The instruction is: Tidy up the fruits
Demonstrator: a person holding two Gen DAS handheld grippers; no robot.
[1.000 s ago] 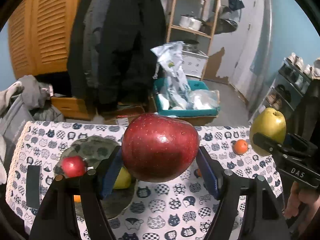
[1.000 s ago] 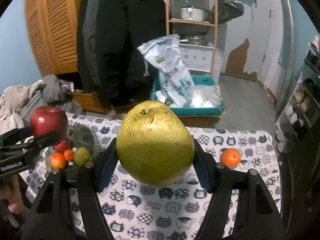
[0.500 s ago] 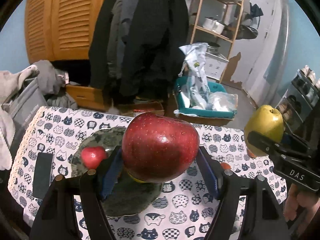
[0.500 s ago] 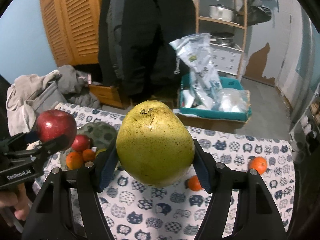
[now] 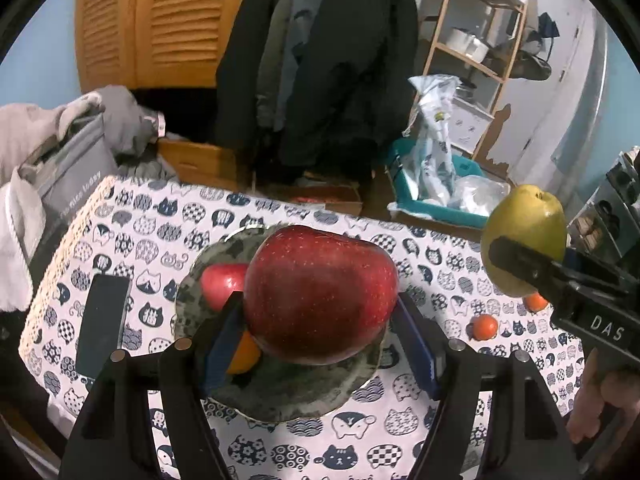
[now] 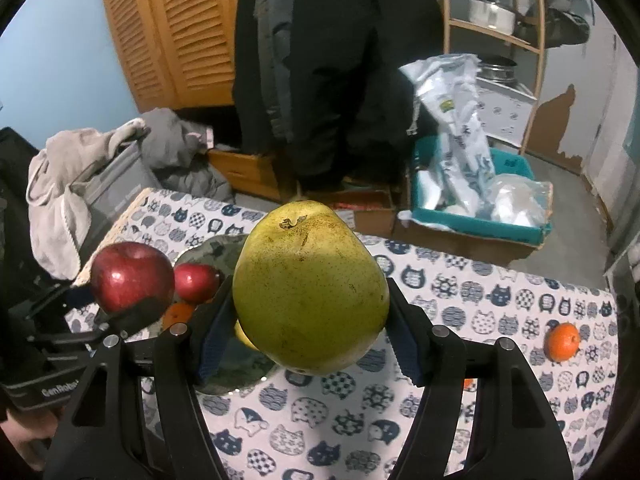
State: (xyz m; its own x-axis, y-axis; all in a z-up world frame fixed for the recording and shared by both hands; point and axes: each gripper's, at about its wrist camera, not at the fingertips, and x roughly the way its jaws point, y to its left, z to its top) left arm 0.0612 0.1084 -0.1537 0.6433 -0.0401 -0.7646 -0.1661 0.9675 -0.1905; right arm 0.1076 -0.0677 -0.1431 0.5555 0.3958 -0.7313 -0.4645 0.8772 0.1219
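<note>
My left gripper (image 5: pixel 320 320) is shut on a big red apple (image 5: pixel 320 294) and hangs over a dark green plate (image 5: pixel 304 392) on the cat-print tablecloth. On that plate lie a smaller red apple (image 5: pixel 222 284) and an orange fruit (image 5: pixel 244 354), partly hidden by the held apple. My right gripper (image 6: pixel 308 328) is shut on a yellow-green pear (image 6: pixel 310 292), above the plate's right edge (image 6: pixel 240 372). In the right wrist view the left gripper with its red apple (image 6: pixel 130 276) shows at the left. Loose mandarins (image 5: pixel 485 326) (image 6: pixel 563 341) lie on the cloth to the right.
A dark phone (image 5: pixel 102 320) lies on the cloth left of the plate. Behind the table are a grey bag with clothes (image 5: pixel 60 160), hanging coats (image 5: pixel 332 60), a teal bin with plastic bags (image 5: pixel 440 184) and a wooden shelf (image 5: pixel 480 48). A hand (image 5: pixel 596 408) holds the right gripper.
Both grippers have moved left across the table with their fruit and a little lower. The plate now lies under the red apple and beside the pear.
</note>
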